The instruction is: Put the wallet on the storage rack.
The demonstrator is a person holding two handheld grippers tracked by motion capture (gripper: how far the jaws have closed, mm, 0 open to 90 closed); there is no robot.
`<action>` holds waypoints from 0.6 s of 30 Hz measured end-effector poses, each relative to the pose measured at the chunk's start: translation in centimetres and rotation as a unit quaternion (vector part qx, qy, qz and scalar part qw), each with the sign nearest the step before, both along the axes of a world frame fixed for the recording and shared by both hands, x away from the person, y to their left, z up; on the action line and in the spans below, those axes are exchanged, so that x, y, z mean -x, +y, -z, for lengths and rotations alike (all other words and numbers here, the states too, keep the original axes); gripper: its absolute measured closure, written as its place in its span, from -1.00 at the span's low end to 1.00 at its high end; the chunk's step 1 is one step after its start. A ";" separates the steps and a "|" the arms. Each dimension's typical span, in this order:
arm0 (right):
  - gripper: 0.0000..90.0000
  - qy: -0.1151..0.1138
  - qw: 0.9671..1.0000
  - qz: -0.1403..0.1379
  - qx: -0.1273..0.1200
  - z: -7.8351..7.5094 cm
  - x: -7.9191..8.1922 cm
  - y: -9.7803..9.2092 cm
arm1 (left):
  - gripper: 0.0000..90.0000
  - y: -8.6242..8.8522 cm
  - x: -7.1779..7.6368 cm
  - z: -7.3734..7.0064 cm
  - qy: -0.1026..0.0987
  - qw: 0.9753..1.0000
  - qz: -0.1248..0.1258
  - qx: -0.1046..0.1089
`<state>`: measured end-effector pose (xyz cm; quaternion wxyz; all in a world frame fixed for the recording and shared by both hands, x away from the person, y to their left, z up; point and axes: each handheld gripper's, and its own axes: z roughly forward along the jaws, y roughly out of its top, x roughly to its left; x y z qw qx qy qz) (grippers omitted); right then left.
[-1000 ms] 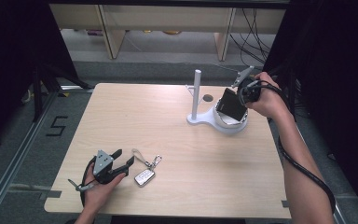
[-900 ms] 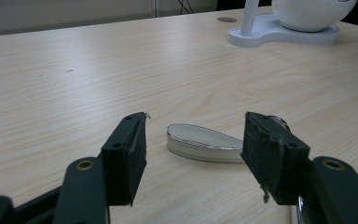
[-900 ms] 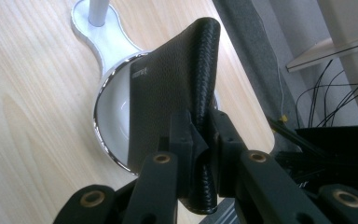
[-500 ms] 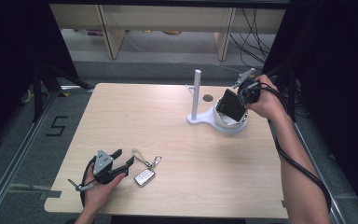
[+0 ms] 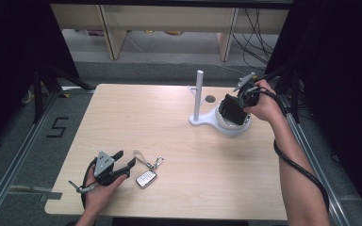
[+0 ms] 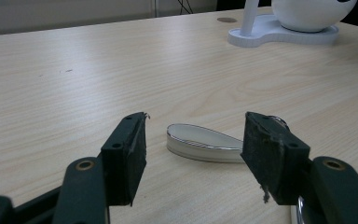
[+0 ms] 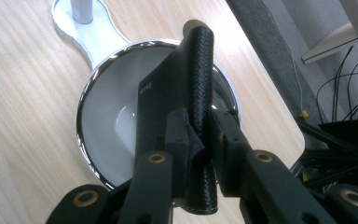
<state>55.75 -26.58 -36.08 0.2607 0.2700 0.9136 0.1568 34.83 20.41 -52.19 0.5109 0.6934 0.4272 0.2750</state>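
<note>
Counter [image 5: 179, 117] first: pale wood, bare apart from two clusters. Toward the far right corner sits the white stand [image 5: 217, 121], a flat base w/ an upright post and a chrome-rimmed bowl [image 7: 103, 126]. Looks rigid and prob. light for its size, so it may skid if you press sideways on the rim.

Your right gripper [image 5: 243, 96] is over that bowl, fingers [image 7: 177, 140] clamped on the black wallet [image 7: 186, 102], pinching it across its folded spine. The wallet hangs tilted, lower end down inside the bowl; can't tell whether it touches the bottom. It's textured leather-like stuff: soft, light, good friction, not fragile. The spine is the stiffest bit, so your hold is well placed. A pinch on a single flap would let it fall open. Ease it down, don't drop it; the bowl walls are smooth and it'll slide to the centre.

Near the front left corner, your left gripper [image 5: 115, 168] rests low on the counter, fingers spread apart w/ nothing between them. The key fob [image 6: 205, 144] lies flat just ahead, in line w/ the gap. It's small, hard, glossy w/ a chrome band, so slippery. Take it across the narrow sides, low to the counter, firm squeeze. Its strap and clip [image 5: 148, 161] trail toward the far side, limp, and will dangle when lifted.
</note>
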 end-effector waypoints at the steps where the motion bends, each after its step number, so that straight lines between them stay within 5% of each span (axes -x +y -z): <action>1: 0.71 -0.002 1.000 0.003 -0.002 0.1 0.0 0.0 | -0.13 0.0 0.0 0.0 0.000 1.000 0.000 0.000; 12: 0.34 -0.019 0.997 0.064 -0.028 -0.5 0.5 -0.6 | -0.13 0.0 0.0 0.0 0.001 1.000 0.000 0.000; 18: 0.19 -0.032 0.992 0.090 -0.081 -1.0 2.8 -1.6 | -0.12 0.0 -0.1 0.0 0.005 1.000 -0.001 -0.001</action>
